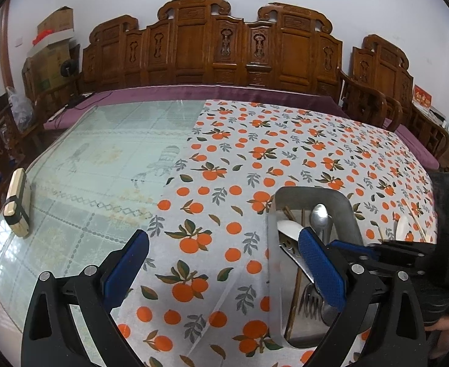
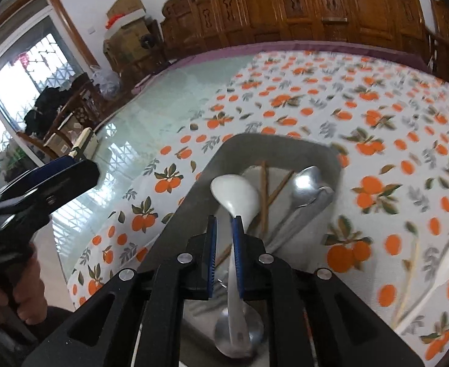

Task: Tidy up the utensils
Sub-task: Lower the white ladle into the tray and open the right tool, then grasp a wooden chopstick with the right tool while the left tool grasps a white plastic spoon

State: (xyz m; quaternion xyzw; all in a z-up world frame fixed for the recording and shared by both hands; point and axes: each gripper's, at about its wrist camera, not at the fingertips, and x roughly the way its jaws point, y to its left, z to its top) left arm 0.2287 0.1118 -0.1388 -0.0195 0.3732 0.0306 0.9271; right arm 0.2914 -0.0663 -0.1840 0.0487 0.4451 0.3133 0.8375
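Worktop [image 1: 108,165] has a glass top w/ a pale green patterned sheet on the left; an orange-print cloth [image 1: 285,159] covers the rest. Behind it a carved wooden bench [image 1: 212,46] w/ a purple cushion, white wall, cardboard boxes [image 1: 53,49] in the far left corner, window [image 2: 25,73] on the left. A small wood-and-black block [image 1: 16,206] sits on the glass near the left edge.

Steel tray [image 2: 285,146] sits on the cloth, near edge. In it: white spoon [image 2: 235,195], chopsticks [image 2: 264,195], metal spoon [image 2: 305,183], fork [image 1: 311,299], another metal spoon bowl at the near end.

Right hand-held gripper [image 2: 224,253] is over the tray, fingers nearly closed, pinching the white spoon's handle; spoon bowl points away, over the tray's contents. Can't tell if it touches them.

Left hand-held gripper [image 1: 221,266] is wide open, holds nothing; its right finger [image 1: 322,266] is over the tray, left finger over the cloth.

On the cloth right of the tray: a second white spoon [image 2: 438,278] and light chopsticks [image 2: 408,275], blurred.
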